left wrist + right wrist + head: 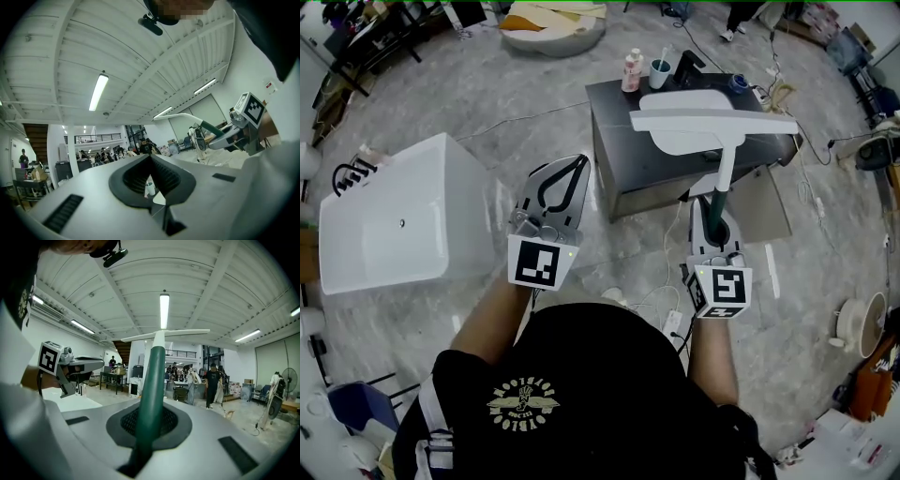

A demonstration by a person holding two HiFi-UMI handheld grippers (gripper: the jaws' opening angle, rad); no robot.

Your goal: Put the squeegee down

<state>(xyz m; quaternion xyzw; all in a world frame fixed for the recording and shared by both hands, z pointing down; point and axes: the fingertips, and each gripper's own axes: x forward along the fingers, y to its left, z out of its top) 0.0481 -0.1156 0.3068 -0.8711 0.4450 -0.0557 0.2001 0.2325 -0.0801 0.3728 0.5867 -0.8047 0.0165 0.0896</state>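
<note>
The squeegee (712, 122) has a white T-shaped blade, a white shaft and a dark green handle (152, 380). My right gripper (715, 211) is shut on the green handle and holds the squeegee out nearly level, its blade over the dark vanity (619, 178). In the right gripper view the handle runs straight out between the jaws of that gripper (149, 425) to the crossbar. My left gripper (578, 165) is held beside it to the left, its tips together with nothing between them, as the left gripper view (150, 159) also shows. The squeegee (185, 116) appears there at the right.
The dark vanity carries a white basin (689, 141), a black tap (687, 64), a pink bottle (631, 71) and a cup (660, 73). A white bathtub (394, 220) stands at the left. Cables lie on the marble floor (675, 323).
</note>
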